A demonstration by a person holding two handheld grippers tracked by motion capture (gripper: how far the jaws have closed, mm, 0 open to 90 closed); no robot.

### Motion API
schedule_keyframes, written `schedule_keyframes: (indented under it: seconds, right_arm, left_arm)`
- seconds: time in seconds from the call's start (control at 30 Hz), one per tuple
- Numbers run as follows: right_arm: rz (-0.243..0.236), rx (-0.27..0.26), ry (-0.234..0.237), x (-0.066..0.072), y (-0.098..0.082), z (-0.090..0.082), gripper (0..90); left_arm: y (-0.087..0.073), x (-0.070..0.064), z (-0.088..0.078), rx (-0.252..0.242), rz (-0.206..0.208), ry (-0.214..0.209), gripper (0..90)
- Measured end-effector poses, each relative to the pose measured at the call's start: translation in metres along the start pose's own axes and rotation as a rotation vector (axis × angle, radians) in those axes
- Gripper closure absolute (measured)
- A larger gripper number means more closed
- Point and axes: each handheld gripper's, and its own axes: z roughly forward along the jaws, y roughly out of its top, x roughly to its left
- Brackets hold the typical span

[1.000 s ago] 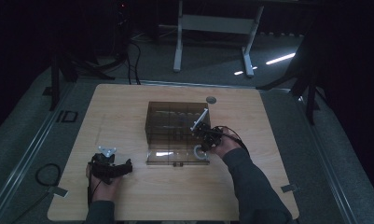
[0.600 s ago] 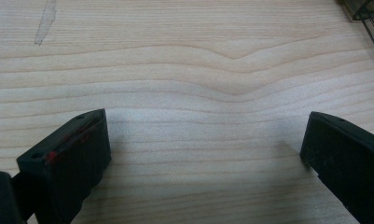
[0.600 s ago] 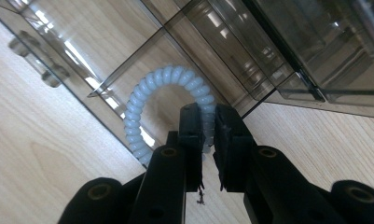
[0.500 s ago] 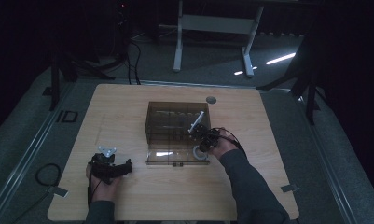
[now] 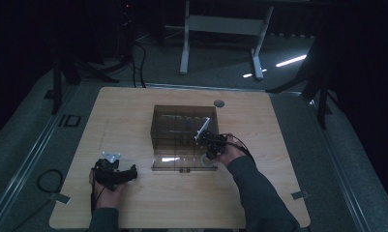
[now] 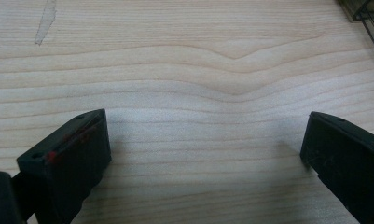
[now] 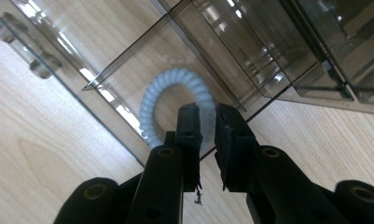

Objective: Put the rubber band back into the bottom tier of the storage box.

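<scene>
On the wooden bench (image 5: pixel 133 111), the right gripper (image 7: pixel 207 122) has jaws just opening around the light, springy coil ring (image 7: pixel 173 100), best pinched across its band.

The only readable marking was "ID", in dark letters on the floor (image 5: pixel 37 145) just beside the left edge of the desk (image 5: pixel 133 203). Nothing else bore legible text.
</scene>
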Motion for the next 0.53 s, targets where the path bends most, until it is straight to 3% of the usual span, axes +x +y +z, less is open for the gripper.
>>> schedule_keyframes:
  seconds: [0.53]
  right_arm:
    - [0.021,-0.080,0.016,-0.004,-0.014,-0.028,74.0]
  left_arm:
    - [0.000,0.000,0.000,-0.002,-0.003,0.000,1.4]
